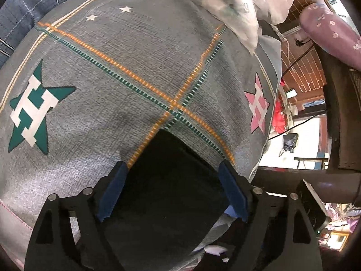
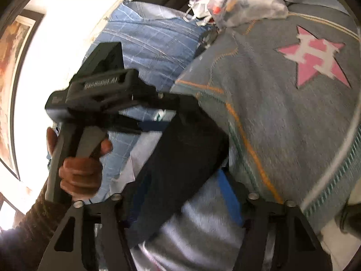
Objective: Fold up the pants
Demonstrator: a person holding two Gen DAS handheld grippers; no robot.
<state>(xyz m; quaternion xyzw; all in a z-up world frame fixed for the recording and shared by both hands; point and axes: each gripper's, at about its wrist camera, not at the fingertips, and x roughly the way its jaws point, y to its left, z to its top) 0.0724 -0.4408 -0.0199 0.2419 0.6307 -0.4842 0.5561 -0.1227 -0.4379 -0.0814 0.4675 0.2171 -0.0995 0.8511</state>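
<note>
Folded black pants (image 1: 171,180) lie on a grey bedspread (image 1: 135,72) printed with stars and crossing stripes. My left gripper (image 1: 174,171) points down over them, its blue pads (image 1: 115,192) standing wide on either side of the cloth, open and not pressing it. In the right wrist view the black pants (image 2: 180,158) run slantwise through my right gripper (image 2: 180,176). Its right blue pad (image 2: 227,194) meets the cloth's edge and its left finger is hidden under the fabric, so it looks shut on them. A person's hand (image 2: 79,171) holds the left gripper's handle.
Blue checked bedding (image 1: 20,11) lies beyond the grey spread. Clear plastic bags (image 1: 237,4) are heaped at the far side, beside a purple flowered cushion (image 1: 334,29). The bed's edge (image 1: 270,103) drops to the floor on the right.
</note>
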